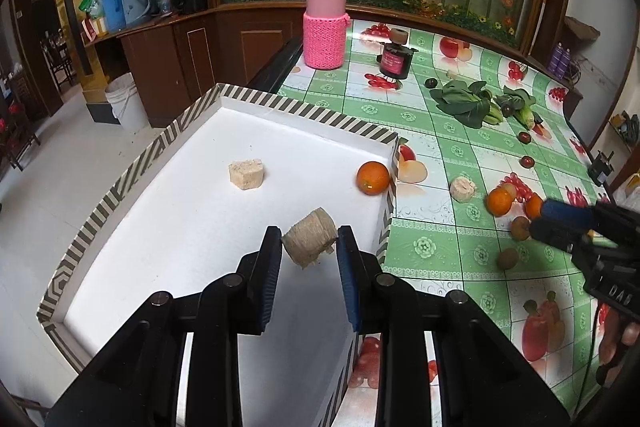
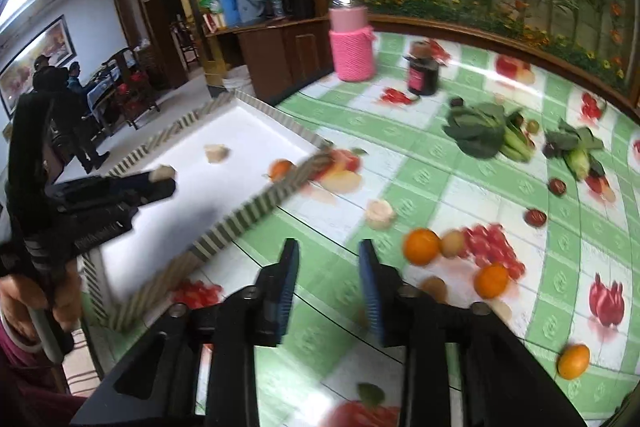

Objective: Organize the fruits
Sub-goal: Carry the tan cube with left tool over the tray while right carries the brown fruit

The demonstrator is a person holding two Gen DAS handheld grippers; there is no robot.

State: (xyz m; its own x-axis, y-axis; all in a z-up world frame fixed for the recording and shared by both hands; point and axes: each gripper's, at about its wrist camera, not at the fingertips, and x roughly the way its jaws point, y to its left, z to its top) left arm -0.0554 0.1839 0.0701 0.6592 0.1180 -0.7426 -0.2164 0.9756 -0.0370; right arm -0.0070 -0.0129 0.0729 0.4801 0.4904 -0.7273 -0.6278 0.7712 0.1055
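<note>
A white tray with a striped rim (image 1: 304, 109) lies at the table's left edge; it also shows in the right wrist view (image 2: 256, 205). In it lie an orange (image 1: 373, 177) and a pale cut chunk (image 1: 247, 173). My left gripper (image 1: 309, 241) hovers over the tray, jaws open around a beige fibrous chunk (image 1: 309, 242) that touches neither pad clearly. My right gripper (image 2: 329, 259) is open and empty above the tablecloth. Oranges (image 2: 421, 246) (image 2: 491, 279) (image 2: 573, 361), small brown fruits (image 2: 452, 243) and another pale chunk (image 2: 380, 213) lie right of the tray.
A pink knit-covered jar (image 1: 325, 23) and a dark jar (image 1: 394, 59) stand at the back. Leafy greens (image 1: 464, 101), corn (image 2: 580, 157) and small dark fruits (image 1: 527, 161) lie at the right. The table's left edge drops to the floor beside the tray.
</note>
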